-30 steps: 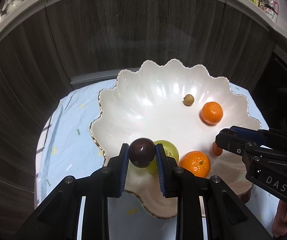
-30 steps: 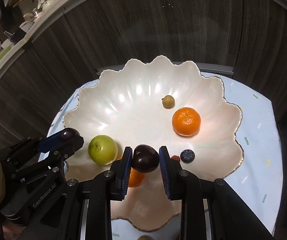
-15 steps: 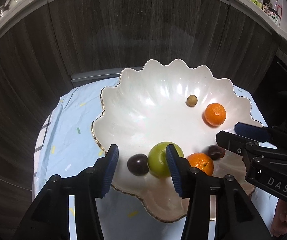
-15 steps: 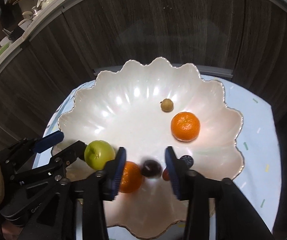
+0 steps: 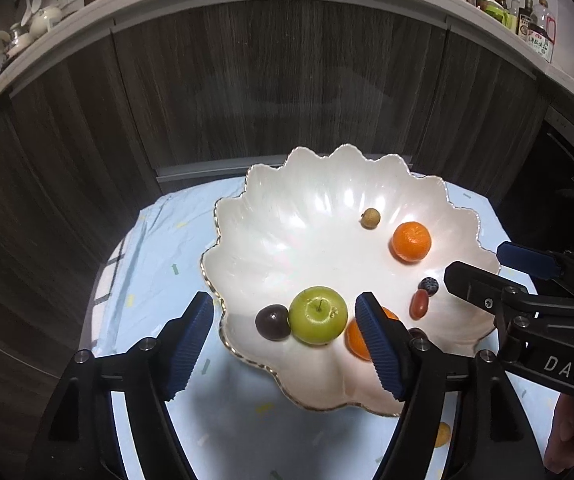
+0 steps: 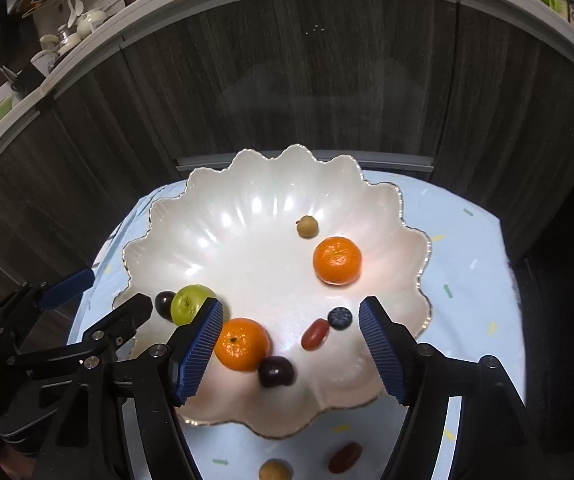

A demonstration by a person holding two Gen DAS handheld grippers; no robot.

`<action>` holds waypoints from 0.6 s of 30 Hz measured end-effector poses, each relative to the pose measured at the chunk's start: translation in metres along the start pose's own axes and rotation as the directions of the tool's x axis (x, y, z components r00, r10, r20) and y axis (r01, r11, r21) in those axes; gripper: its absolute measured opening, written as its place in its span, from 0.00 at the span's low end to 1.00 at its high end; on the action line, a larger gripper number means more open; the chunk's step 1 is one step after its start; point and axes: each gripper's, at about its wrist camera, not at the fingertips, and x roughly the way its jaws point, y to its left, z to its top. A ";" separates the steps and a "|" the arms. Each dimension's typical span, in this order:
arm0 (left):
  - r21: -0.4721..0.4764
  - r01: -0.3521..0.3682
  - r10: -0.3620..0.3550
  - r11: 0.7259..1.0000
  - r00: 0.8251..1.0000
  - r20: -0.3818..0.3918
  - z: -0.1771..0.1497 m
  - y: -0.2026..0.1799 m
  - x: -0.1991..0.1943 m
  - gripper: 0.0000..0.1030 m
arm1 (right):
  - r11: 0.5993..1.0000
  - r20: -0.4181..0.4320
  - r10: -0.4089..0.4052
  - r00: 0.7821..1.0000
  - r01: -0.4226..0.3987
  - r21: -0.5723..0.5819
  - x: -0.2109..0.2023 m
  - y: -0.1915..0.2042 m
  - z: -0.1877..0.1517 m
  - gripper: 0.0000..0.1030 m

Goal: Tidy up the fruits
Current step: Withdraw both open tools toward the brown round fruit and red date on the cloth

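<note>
1. Hovering above the near rim of the scalloped white bowl point(image 6: 275, 208), the left tool point(image 5: 283, 342) and the right tool point(image 6: 291, 346) both stand with jaws wide apart and nothing between the pads; both have just been opening.
2. One dark plum point(image 5: 273, 322) lies in the bowl touching the green apple point(image 5: 318, 315), below the left tool's gap; the other dark plum point(image 6: 275, 372) lies beside the near orange point(image 6: 241, 344), below the right tool's gap. Judging by that, each tool let its plum go into the bowl, which serves as the collecting place for the fruit.
3. Count inside the bowl: two plums, two oranges (the far orange point(image 6: 337, 260) sits apart), one green apple, one blueberry point(image 6: 340, 317), one red grape tomato point(image 6: 315, 334) touching the blueberry, and one small tan longan point(image 6: 307, 226).
4. Lying outside on the blue cloth point(image 6: 463, 264) covering the counter, near the bowl's front edge: one red fruit point(image 6: 345, 457) and one tan fruit point(image 6: 273, 470). These likely remain to be gathered.
</note>
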 end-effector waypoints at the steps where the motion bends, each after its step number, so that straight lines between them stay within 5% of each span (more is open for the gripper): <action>1: -0.001 -0.001 0.001 1.000 1.000 0.004 0.000 0.000 -0.003 0.73 | 1.000 0.003 -0.004 1.000 0.004 0.001 -0.003 0.000 -0.001 0.69; 18: 0.027 -0.003 0.002 1.000 0.999 0.052 -0.009 -0.025 -0.053 0.79 | 0.999 0.067 -0.037 0.997 0.037 0.008 -0.057 -0.010 -0.020 0.69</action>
